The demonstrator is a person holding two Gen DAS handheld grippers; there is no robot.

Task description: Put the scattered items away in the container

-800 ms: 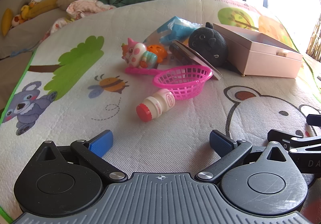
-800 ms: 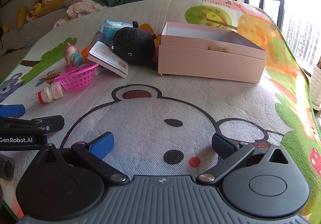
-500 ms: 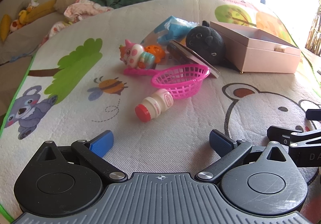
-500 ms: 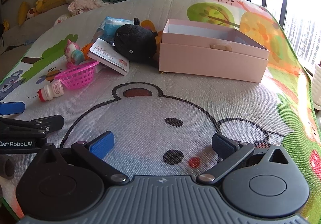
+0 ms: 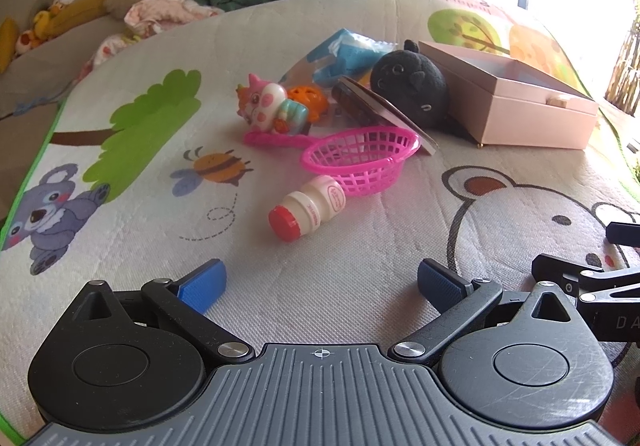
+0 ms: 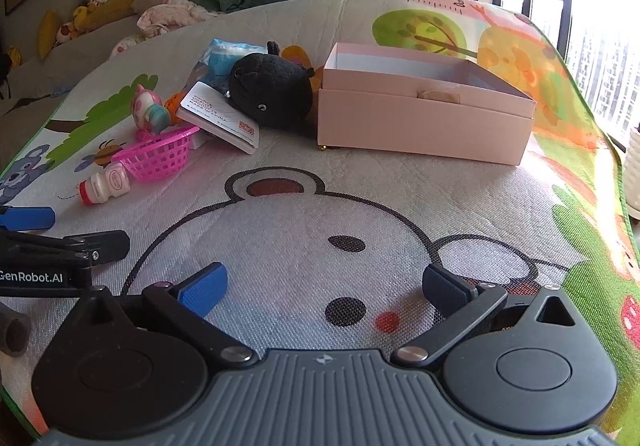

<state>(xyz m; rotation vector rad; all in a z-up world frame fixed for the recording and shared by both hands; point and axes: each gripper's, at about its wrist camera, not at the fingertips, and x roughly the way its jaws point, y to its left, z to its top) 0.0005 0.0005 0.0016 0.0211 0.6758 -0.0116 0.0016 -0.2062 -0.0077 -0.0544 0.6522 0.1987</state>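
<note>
Approach barely advanced since 0.8 s ago: left gripper (image 5: 322,280) and right gripper (image 6: 325,284) are held spread and empty, bottle (image 5: 308,207) is seen slightly nearer at frame centre, pink box (image 6: 424,102) at upper right unfilled.

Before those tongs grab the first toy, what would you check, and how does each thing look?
1. Left tongs open, holding nothing: ok.
2. Right tongs open, holding nothing: ok.
3. Pink box has no lid on: ok.
4. Room left in the box: cannot tell, its floor is hidden.
5. Little bottle, lying nearest the left tongs, has nothing on it: ok.
6. Pink basket clear of the bottle: cannot tell.
</note>
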